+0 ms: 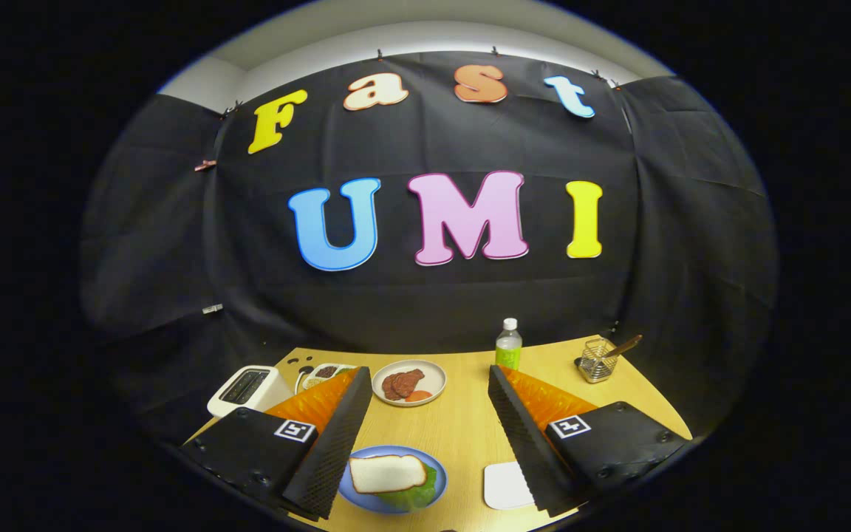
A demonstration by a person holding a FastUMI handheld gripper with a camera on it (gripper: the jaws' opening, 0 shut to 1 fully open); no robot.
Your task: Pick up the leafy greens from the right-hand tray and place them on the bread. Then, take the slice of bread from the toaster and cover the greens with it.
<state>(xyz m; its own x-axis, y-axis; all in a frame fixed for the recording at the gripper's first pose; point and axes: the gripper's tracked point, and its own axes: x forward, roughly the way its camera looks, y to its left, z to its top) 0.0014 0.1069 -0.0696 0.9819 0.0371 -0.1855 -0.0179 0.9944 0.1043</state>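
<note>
A blue plate lies on the wooden table between my fingers, close to the left one. On it a white slice of bread covers leafy greens, whose green edge sticks out at the near right. The white toaster stands beyond my left finger at the table's far left, its slots dark. A white tray lies flat beside my right finger, partly hidden by it. My gripper is open and raised above the table, holding nothing.
A white plate with brown meat slices and an orange piece sits ahead between the fingertips. A small dish lies by the toaster. A bottle with a green label stands farther back, and a wire holder with a utensil is at far right.
</note>
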